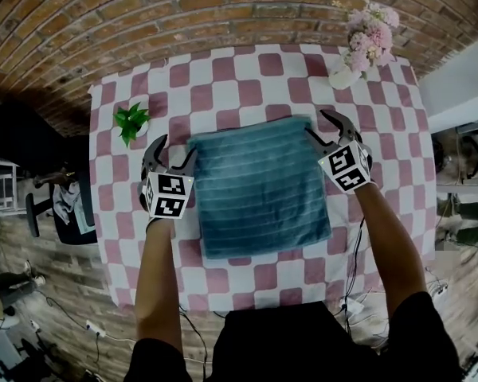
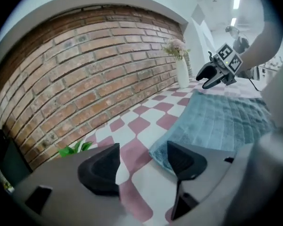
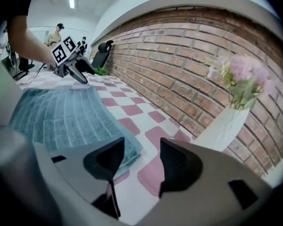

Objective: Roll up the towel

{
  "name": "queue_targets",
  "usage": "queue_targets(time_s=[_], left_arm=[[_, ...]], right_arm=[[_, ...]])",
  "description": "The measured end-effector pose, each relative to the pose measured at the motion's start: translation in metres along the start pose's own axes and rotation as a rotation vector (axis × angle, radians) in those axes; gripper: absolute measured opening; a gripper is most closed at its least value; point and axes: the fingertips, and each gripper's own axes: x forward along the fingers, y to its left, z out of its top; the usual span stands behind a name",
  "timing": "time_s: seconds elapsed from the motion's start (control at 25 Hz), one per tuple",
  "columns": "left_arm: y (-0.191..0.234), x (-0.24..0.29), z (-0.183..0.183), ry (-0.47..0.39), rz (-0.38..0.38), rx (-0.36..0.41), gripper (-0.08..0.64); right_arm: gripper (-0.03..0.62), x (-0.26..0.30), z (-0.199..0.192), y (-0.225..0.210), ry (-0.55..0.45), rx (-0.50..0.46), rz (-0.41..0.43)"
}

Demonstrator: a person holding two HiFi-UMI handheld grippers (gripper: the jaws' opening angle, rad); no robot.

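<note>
Counter [image 1: 247, 74] with a checked cloth on it. Towel [image 1: 259, 185] lies flat mid-counter, clear of all four edges, and looks folded double at the corner. Judging by the pile it's soft, light and limp, not slippery. It won't hold shape, so pinch both corners of one edge and roll evenly or it skews. Left tongs [image 2: 141, 161] are apart with nothing between them, just beside the towel's far-left corner. Right tongs [image 3: 137, 159] are apart and empty at the far-right corner, inner jaw over the towel's edge.
</note>
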Motion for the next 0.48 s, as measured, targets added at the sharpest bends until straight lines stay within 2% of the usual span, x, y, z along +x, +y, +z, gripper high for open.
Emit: queue_targets(time_s=[0.28,0.4,0.48], left_arm=[[-0.029,-0.072,0.021,-0.102,-0.007,-0.013,0.298],[-0.054,-0.107,0.012,-0.119,-0.041,-0.042,0.285],[-0.074,-0.128,-0.005,-0.11,-0.074,-0.088,0.277]], right_arm=[[0.216,-0.089,0.033,0.041,-0.148,0.086,-0.015],[0.216,-0.124,0.033,0.067,-0.156,0.121,-0.017],[0.216,-0.145,0.024,0.084,-0.137,0.163,-0.022]])
